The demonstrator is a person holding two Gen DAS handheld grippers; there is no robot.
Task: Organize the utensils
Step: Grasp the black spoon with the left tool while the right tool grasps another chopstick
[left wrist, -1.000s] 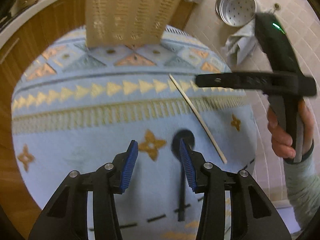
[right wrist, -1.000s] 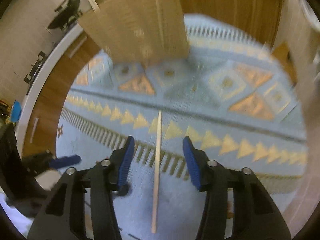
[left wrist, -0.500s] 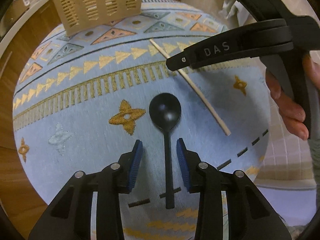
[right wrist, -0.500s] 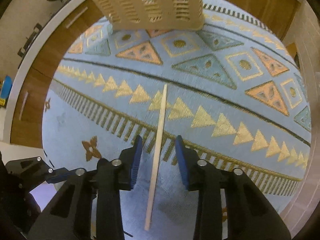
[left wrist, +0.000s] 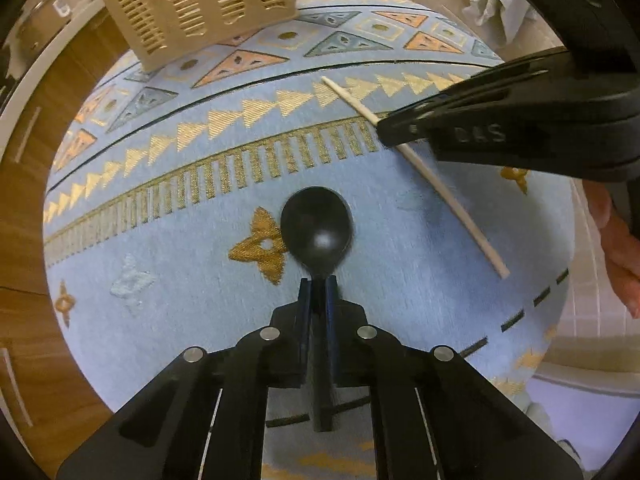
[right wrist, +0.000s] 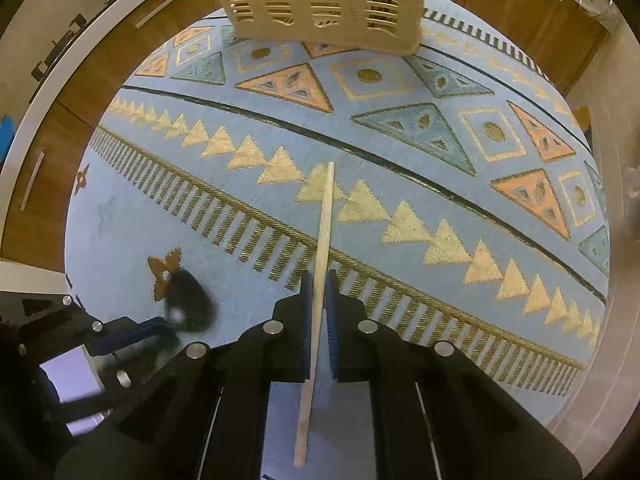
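Observation:
A black spoon (left wrist: 318,232) lies on a round blue patterned cloth (left wrist: 180,264). My left gripper (left wrist: 319,284) is shut on the spoon's handle just behind the bowl. A wooden chopstick (right wrist: 325,216) lies on the same cloth, and my right gripper (right wrist: 319,280) is shut on it about mid-length. The chopstick also shows in the left wrist view (left wrist: 448,196), with the right gripper (left wrist: 390,134) over it. The spoon's bowl (right wrist: 188,296) and the left gripper (right wrist: 160,326) appear blurred at the lower left of the right wrist view.
A beige slatted basket (left wrist: 192,4) stands at the far edge of the cloth, also in the right wrist view (right wrist: 320,0). Wooden cabinets (right wrist: 52,152) surround the table. A crumpled cloth (left wrist: 496,4) lies on the tiled floor at the right.
Both grippers have moved down and forward and closed: the left onto the spoon's handle, the right onto the chopstick. The basket looks nearer in both views.

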